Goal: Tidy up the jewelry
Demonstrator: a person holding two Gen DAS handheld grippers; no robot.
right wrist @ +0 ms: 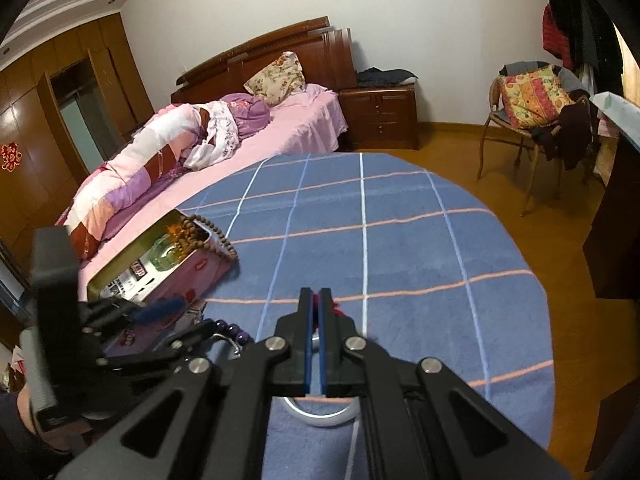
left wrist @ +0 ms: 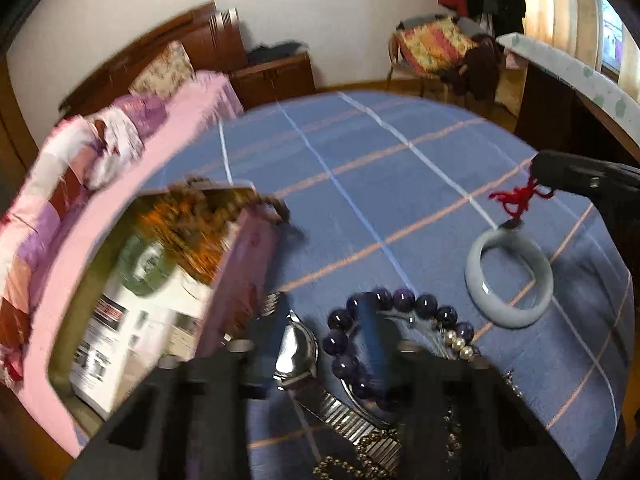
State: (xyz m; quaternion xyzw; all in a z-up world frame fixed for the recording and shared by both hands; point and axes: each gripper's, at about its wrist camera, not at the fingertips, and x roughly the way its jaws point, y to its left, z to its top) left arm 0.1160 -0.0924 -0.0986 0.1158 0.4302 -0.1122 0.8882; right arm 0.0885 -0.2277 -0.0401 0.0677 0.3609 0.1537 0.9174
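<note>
A pale jade bangle [left wrist: 509, 280] with a red cord [left wrist: 518, 196] hangs from my right gripper [right wrist: 317, 300], which is shut on the cord; the bangle's rim [right wrist: 320, 416] shows below its fingers. My left gripper [left wrist: 320, 320] is open above a silver watch [left wrist: 298, 354] and a purple bead bracelet [left wrist: 360, 320] on the blue checked cloth [left wrist: 380, 184]. A pink open tin [right wrist: 160, 264] at the left holds a green bangle [right wrist: 168, 254] and brown prayer beads [right wrist: 200, 228] draped over its edge.
A small pearl string [left wrist: 458, 342] and a chain [left wrist: 352, 464] lie near the bracelet. The round table stands beside a pink bed [right wrist: 240, 148]. A chair [right wrist: 532, 120] with clothes and a dark desk [right wrist: 612, 216] stand to the right.
</note>
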